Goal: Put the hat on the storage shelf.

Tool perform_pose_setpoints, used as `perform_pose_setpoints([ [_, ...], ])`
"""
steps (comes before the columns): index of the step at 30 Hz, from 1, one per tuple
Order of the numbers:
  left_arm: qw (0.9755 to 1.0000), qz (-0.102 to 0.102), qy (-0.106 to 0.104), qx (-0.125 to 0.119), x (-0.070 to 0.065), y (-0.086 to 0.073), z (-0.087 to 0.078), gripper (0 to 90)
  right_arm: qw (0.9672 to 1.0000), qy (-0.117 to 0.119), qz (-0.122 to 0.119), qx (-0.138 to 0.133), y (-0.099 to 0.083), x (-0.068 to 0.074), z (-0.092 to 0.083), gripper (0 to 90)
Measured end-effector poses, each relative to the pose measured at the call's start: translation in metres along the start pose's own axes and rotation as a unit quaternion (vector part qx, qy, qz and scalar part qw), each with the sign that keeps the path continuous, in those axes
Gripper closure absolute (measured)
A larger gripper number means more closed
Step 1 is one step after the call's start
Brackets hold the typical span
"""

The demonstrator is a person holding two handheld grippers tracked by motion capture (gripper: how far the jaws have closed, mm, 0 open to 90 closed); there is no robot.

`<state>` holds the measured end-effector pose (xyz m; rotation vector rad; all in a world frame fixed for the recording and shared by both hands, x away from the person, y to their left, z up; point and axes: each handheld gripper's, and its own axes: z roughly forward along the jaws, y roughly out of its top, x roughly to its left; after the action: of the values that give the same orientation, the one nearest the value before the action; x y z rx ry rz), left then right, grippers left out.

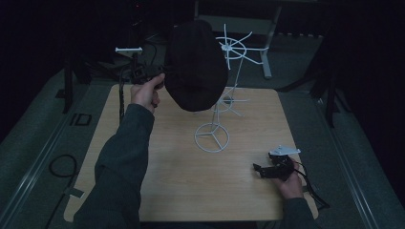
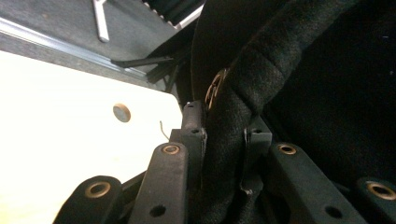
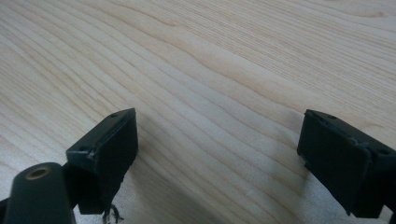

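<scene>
**Cap is hanging just left of the rack top**

Left gripper [image 1: 160,75] is pinching the black cap [image 1: 196,64] by its thick edge band, jaws clamped on the fabric. The cap is hanging in the air above the table [image 1: 248,186], right beside the white wire stand [image 1: 224,95], whose top ring lies just to the cap's right. Right gripper [image 1: 267,169] is sitting wide open and empty near the table's front right corner, so I'd guess the left one is the one doing the hanging.
</scene>
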<state>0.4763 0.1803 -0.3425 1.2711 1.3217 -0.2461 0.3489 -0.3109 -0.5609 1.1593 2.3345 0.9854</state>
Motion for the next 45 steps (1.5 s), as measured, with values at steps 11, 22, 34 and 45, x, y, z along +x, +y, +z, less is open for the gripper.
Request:
perform_pose_setpoints([
  [11,0.9999,0.007,0.013,-0.001,0.001,-0.002,0.002,70.0,1.0000,0.000,0.000,0.000,0.000,0.000,0.000,12.1],
  [22,0.9997,0.017,0.018,0.003,0.001,-0.001,0.001,56.3,1.0000,0.000,0.000,0.000,0.000,0.000,0.000,12.1],
  [34,0.9989,0.033,0.033,0.000,0.000,0.000,-0.003,44.0,1.0000,0.000,0.000,0.000,0.000,0.000,0.000,12.1],
  [45,0.9948,0.070,0.074,0.004,-0.003,-0.002,-0.008,40.3,1.0000,0.000,0.001,0.000,0.000,0.000,0.000,12.1],
])
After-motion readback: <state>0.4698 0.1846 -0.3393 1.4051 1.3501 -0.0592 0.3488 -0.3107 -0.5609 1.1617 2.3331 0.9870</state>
